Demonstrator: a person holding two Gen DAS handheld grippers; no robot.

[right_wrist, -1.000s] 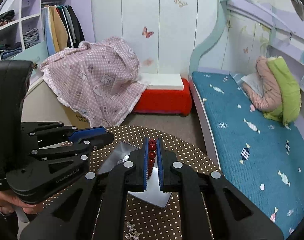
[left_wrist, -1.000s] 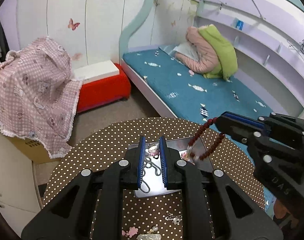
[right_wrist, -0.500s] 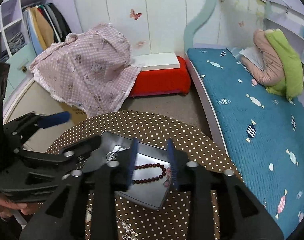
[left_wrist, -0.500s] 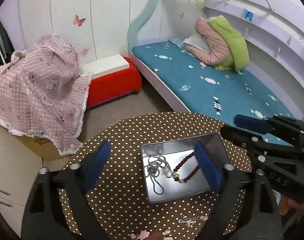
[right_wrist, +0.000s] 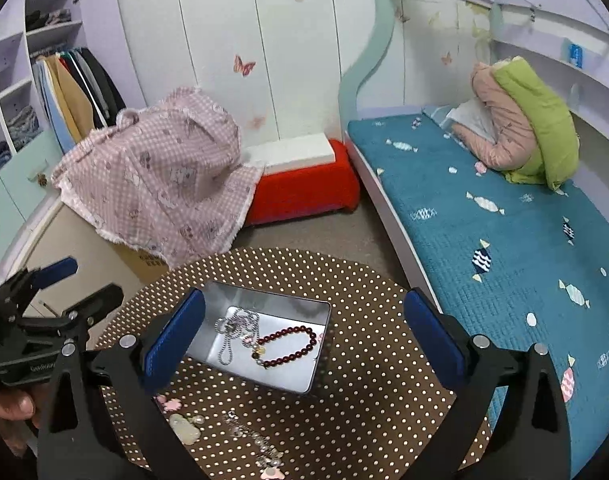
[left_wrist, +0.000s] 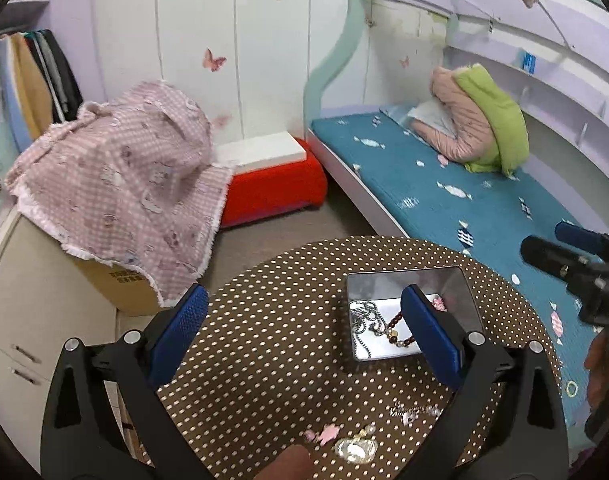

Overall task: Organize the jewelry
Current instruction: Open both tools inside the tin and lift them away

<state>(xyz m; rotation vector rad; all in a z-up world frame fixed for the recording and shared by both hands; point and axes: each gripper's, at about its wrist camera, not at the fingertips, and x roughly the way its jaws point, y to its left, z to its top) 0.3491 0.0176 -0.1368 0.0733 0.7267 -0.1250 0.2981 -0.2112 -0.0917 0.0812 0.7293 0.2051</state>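
A silver metal tin (right_wrist: 316, 376) (left_wrist: 470, 292) sits on the round brown polka-dot table (right_wrist: 364, 420) (left_wrist: 272, 320). Inside lie a red bead bracelet (right_wrist: 292, 345) (left_wrist: 396, 322) and a silver chain necklace (right_wrist: 234, 330) (left_wrist: 366, 320). Loose on the table near me are a pearl brooch (right_wrist: 184, 426) (left_wrist: 356, 449), a pink flower piece (right_wrist: 169, 403) (left_wrist: 323, 434) and a sparkly silver chain (right_wrist: 260, 446) (left_wrist: 414, 411). My left gripper (left_wrist: 304, 344) is wide open and empty above the table, left of the tin. My right gripper (right_wrist: 304, 340) is wide open and empty above the tin.
A bed with a teal blanket (right_wrist: 504, 232) runs along the right. A red ottoman (right_wrist: 304, 188) and a box under pink checked cloth (right_wrist: 156, 184) stand beyond the table. The table edge curves close behind the tin.
Both grippers opened wide and drew back from the tin. The red bracelet left the right gripper and the silver necklace left the left gripper; both now lie in the tin.
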